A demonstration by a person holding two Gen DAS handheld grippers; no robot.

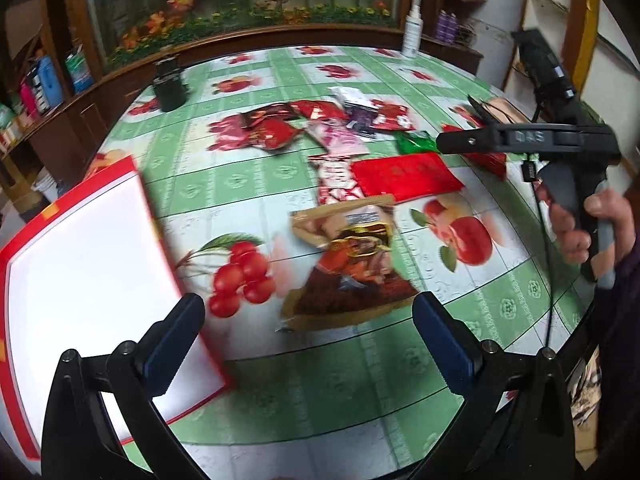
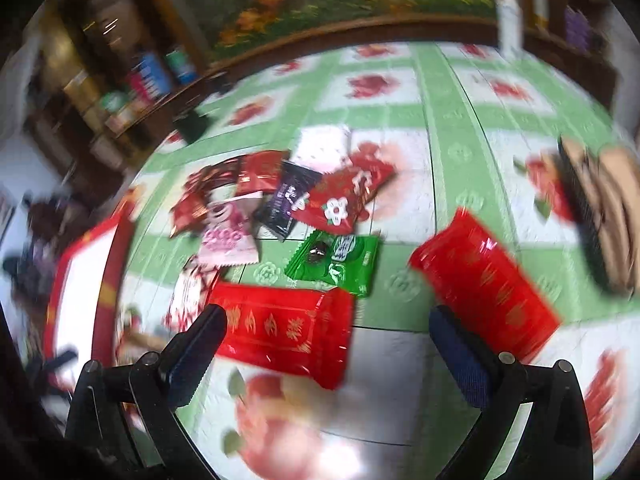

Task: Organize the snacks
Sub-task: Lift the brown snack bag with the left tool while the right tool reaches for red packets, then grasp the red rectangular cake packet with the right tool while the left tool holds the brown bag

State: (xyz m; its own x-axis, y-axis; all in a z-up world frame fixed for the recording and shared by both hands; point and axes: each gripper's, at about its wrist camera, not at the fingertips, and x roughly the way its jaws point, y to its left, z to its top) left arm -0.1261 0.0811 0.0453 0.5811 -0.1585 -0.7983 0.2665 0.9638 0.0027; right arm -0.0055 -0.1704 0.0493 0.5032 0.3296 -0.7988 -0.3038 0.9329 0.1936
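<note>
Both grippers hang above the table (image 1: pixel 360 380) with nothing in them. The left gripper (image 1: pixel 308 344) has its jaws wide apart, over the near edge of a brown-and-orange packet (image 1: pixel 352 268); to its left lies a white tray (image 1: pixel 88 280) with a red rim, bare inside. The right gripper (image 2: pixel 328 356) is also spread wide, its fingers either side of the near end of a red packet (image 2: pixel 284 330) lying flat on the green fruit-print cloth; in the left view a hand (image 1: pixel 588 224) grips its handle at the right. A second red packet (image 2: pixel 484 280) lies to the right of the first, apart from it. Just beyond sits a green packet (image 2: pixel 336 264), and farther off a loose heap of snacks (image 2: pixel 276 192): red, pink, dark purple and white wrappers overlapping. A black pot (image 1: pixel 170 86) stands at the far left and a white bottle (image 1: pixel 412 34) at the far edge.
</note>
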